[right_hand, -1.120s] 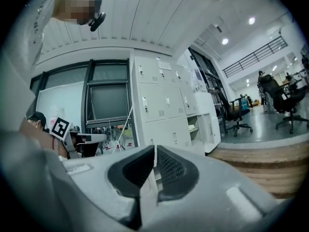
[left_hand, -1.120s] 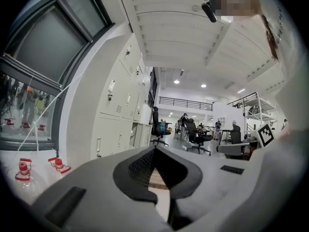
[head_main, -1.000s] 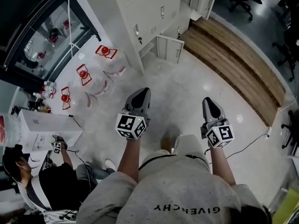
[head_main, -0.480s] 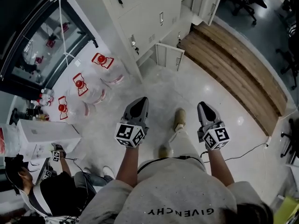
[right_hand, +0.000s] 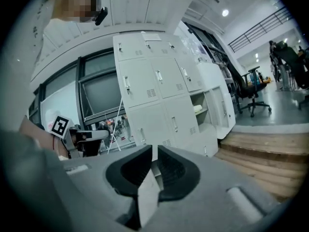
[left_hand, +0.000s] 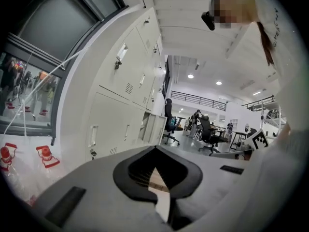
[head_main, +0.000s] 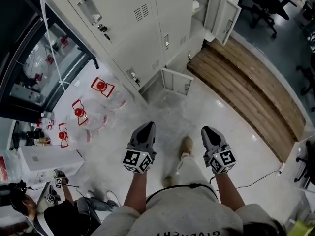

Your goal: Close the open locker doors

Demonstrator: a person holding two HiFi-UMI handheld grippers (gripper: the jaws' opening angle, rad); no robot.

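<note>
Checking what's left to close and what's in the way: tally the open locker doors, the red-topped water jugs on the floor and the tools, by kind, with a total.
Open locker doors: 2
Red-topped water jugs: 3
Tools, left tool and right tool: 2
Total: 7

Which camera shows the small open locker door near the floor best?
Head view: the low locker door stands open, whole, seen from above. The right gripper view shows that door small and far. The left gripper view shows a distant open door; which one is unclear.
</note>
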